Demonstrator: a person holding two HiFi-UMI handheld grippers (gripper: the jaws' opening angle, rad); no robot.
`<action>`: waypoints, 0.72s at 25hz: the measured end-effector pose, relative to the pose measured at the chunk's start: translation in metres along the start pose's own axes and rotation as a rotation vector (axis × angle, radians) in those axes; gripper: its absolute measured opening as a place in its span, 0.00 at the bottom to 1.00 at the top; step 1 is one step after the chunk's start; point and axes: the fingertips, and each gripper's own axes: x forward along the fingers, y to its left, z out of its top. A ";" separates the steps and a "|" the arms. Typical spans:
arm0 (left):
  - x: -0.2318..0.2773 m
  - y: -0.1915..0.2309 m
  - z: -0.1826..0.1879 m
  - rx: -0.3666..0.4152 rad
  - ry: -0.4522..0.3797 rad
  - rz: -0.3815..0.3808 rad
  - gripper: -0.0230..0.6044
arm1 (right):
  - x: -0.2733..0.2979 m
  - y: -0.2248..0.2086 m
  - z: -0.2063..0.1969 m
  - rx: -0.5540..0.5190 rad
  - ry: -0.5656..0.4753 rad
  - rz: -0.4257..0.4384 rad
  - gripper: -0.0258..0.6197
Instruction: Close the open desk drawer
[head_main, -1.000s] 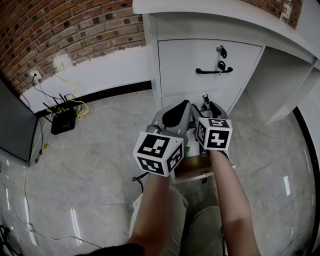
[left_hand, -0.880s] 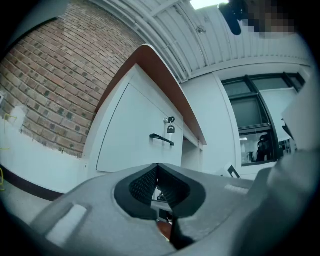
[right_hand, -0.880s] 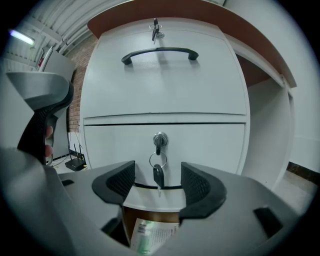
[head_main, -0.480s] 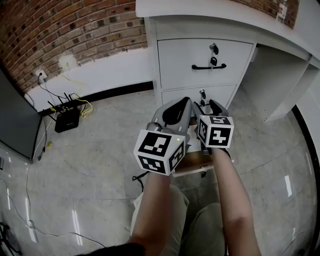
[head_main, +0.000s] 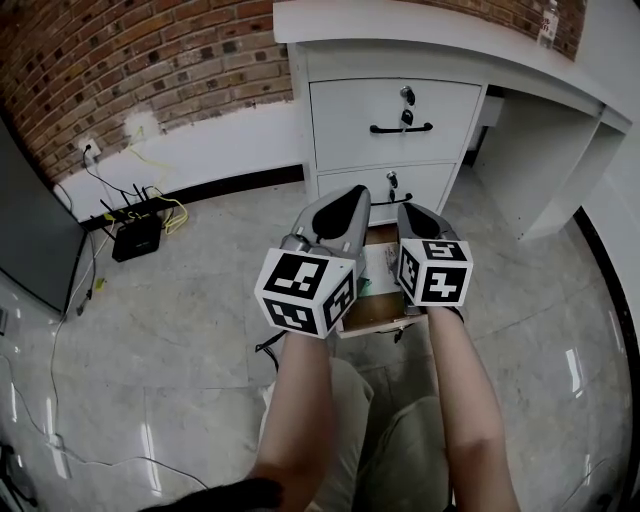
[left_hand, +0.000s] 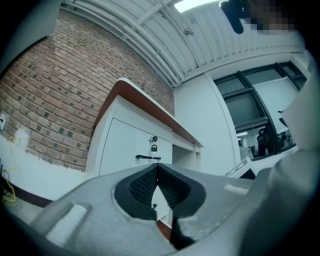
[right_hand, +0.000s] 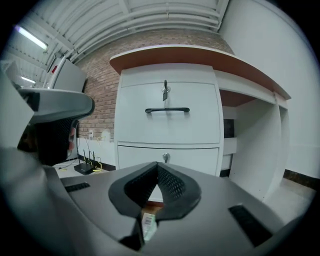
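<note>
**Tongs both shut, bottom drawer hanging open**

Left tongs (head_main: 350, 195) are smooth grey plastic with black bumpy pads. Their two jaws are pressed together with nothing between them. The right tongs (head_main: 410, 210) look the same. Their jaws have just been closing and now meet tip to tip, with nothing in them. Each pair carries a boxy cube with black and white squares, the left cube (head_main: 300, 290) and the right cube (head_main: 435, 270). Bare arms hold them out.

The open drawer (head_main: 365, 318) sits low by the floor, at the bottom of the white desk (head_main: 400, 30). It shows between the two tongs. Its inside is brown wood, and some paper lies in it.

At 12 o'clock from it is the middle drawer (head_main: 350, 183), flat and white, with a small shiny key. Above that, the top drawer (head_main: 345, 115) has a thin black curved handle (head_main: 400, 128) and keys hanging.

At 10 o'clock from the tongs is a rough red brick wall (head_main: 150, 60). At 9 o'clock a little black box with antennas (head_main: 135, 240) sits by yellow wires. The floor (head_main: 180, 350) is pale, shiny stone.
</note>
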 end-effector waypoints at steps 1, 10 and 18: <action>-0.001 -0.002 0.000 0.002 0.001 -0.003 0.05 | -0.006 0.002 0.002 0.004 -0.010 0.011 0.06; -0.009 -0.024 -0.004 0.051 0.051 -0.033 0.05 | -0.077 0.029 0.024 -0.060 -0.162 0.068 0.06; -0.018 -0.045 0.008 0.027 0.021 -0.089 0.05 | -0.119 0.034 0.019 -0.062 -0.209 0.073 0.06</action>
